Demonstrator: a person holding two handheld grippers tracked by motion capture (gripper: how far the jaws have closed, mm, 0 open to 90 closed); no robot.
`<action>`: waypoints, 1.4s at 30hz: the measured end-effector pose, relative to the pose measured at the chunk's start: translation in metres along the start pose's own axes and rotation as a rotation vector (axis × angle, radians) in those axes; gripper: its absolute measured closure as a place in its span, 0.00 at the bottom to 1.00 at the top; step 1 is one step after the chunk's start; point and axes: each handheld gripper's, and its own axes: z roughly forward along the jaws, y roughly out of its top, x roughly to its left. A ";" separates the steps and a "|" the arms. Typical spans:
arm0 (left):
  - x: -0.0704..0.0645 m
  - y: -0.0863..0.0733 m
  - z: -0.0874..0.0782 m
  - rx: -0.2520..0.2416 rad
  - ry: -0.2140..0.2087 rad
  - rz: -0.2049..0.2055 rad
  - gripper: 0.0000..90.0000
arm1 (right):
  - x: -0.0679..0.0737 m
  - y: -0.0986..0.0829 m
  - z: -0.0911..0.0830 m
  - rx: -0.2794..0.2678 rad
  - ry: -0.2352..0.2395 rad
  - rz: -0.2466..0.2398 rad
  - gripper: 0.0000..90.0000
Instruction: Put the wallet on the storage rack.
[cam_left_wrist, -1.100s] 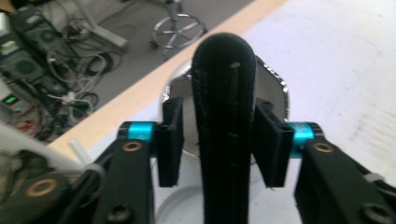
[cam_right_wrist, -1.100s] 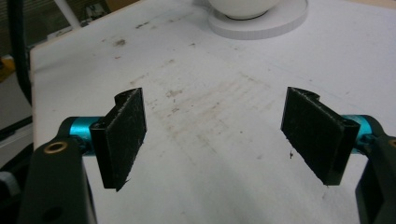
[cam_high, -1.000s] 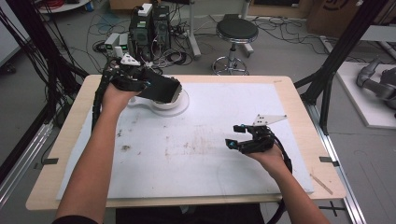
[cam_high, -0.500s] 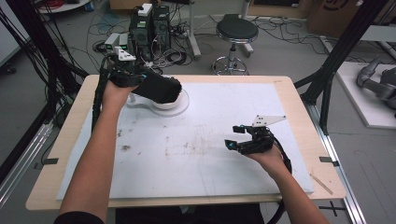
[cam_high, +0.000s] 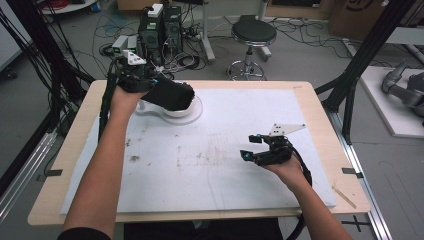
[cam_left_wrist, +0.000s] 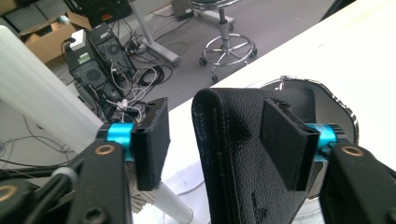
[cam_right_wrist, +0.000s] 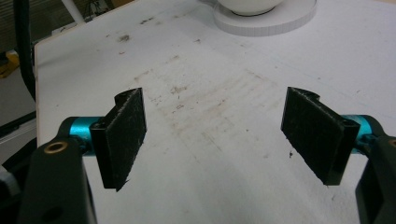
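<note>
Partly, black pouch (cam_high: 171, 95) hides white dish (cam_high: 192, 113).

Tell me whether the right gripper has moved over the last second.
No. In the high view the right gripper sits at the same spot on the white table mat, right of the smudged patch, with jaws open and empty.

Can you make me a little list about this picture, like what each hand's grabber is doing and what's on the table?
Left gripper: jaws apart, one pad against a black wallet, a gap at the other pad
Wallet: over a white round stand
Right gripper: open, holding nothing, above the table
Table: white top with brown smudges
Behind the table: a stool and computers
</note>
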 end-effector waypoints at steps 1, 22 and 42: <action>0.000 0.000 -0.002 -0.004 -0.002 0.002 0.45 | 0.000 0.000 0.000 -0.001 0.001 0.000 0.25; -0.009 0.012 -0.057 -0.155 -0.142 -0.001 0.39 | -0.007 0.001 -0.016 -0.053 -0.058 0.018 0.24; -0.034 -0.036 -0.095 -0.201 -0.333 -0.042 0.29 | -0.011 0.001 -0.048 -0.112 -0.207 0.003 0.23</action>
